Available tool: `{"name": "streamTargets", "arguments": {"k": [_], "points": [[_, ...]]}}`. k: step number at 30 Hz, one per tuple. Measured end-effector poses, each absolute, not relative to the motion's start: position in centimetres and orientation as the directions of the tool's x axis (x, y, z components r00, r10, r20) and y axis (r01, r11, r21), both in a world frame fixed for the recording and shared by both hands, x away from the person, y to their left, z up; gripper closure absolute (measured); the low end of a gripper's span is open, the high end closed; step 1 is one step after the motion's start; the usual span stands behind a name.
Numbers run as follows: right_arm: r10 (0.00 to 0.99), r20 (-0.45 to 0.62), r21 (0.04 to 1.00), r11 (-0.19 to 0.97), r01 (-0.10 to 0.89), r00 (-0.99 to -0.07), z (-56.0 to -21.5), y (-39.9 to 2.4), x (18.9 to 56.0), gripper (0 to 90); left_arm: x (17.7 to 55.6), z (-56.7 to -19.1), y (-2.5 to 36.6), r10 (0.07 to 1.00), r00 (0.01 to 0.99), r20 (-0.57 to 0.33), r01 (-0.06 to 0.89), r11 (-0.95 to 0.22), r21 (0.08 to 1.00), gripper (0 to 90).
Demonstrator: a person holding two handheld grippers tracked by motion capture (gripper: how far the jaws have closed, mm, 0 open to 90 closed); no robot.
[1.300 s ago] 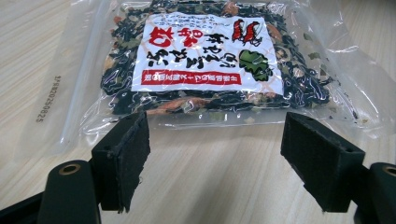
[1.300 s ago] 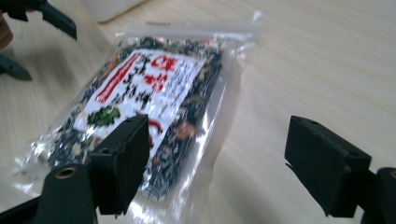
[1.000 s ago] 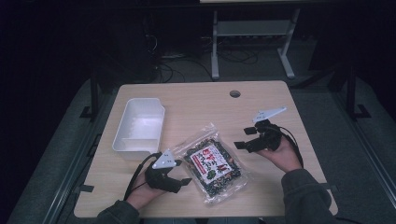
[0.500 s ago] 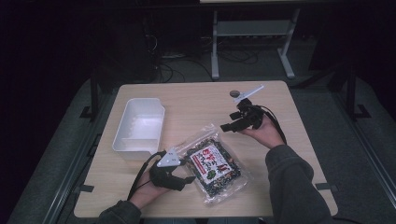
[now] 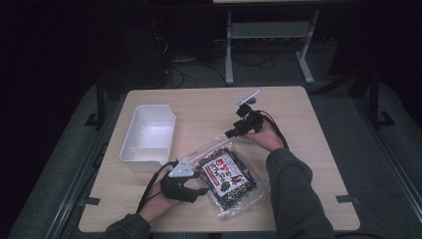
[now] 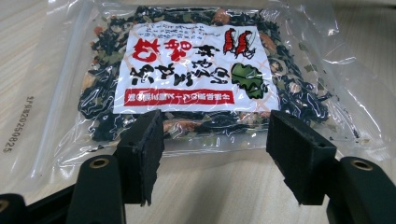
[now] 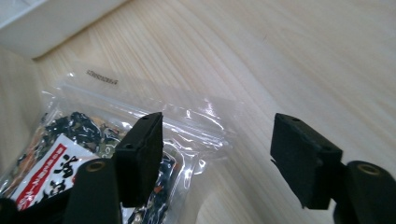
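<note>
From the high view, both grippers are closing in on the clear bag of dried greens (image 5: 226, 177) lying on the table (image 5: 308, 149). The left gripper (image 5: 203, 189) sits at the bag's near-left edge, and the right gripper (image 5: 230, 133) hangs just over its far corner. This looks like the approach before a two-handed pick-up. The white bin (image 5: 149, 134), well off to the left of both sets of fingers, has nothing in it that I can make out.

In the left gripper view the jaws stand apart and have just been narrowing. The bag (image 6: 196, 79) lies flat just beyond the fingertips (image 6: 144, 140), not yet between them.

In the right gripper view the jaws are likewise apart and have been narrowing. The bag's sealed top strip (image 7: 187, 116) lies under the left finger (image 7: 140, 154), with bare wood under the other. Next, I'd judge, each must dip and pinch an edge.
</note>
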State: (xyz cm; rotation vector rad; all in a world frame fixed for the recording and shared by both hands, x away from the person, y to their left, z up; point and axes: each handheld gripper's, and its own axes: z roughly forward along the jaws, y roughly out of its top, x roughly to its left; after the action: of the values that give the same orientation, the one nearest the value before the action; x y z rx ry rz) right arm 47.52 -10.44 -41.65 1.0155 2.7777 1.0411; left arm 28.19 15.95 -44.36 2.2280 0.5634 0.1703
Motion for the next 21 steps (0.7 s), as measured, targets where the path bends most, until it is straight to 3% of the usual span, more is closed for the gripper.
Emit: {"name": "streamTargets", "arguments": {"k": [6, 18, 21], "points": [[0.574, 0.228, 0.566, 0.579, 0.587, -0.786, -43.0, -9.4, 48.2, 36.4, 28.2, -44.4, 15.9, 0.446, 0.893, -0.063, 0.339, -0.573, 0.746, 36.6], [0.585, 0.287, 0.536, 0.558, 0.633, -0.758, -44.9, -9.1, 49.4, 48.5, 28.3, -44.5, 16.0, 0.44, 0.895, -0.076, 0.344, -0.57, 0.746, 36.5], [0.573, 0.328, 0.529, 0.548, 0.649, -0.751, -45.4, -9.3, 49.6, 58.9, 28.3, -44.4, 16.0, 0.44, 0.895, -0.073, 0.341, -0.568, 0.749, 36.4]]}}
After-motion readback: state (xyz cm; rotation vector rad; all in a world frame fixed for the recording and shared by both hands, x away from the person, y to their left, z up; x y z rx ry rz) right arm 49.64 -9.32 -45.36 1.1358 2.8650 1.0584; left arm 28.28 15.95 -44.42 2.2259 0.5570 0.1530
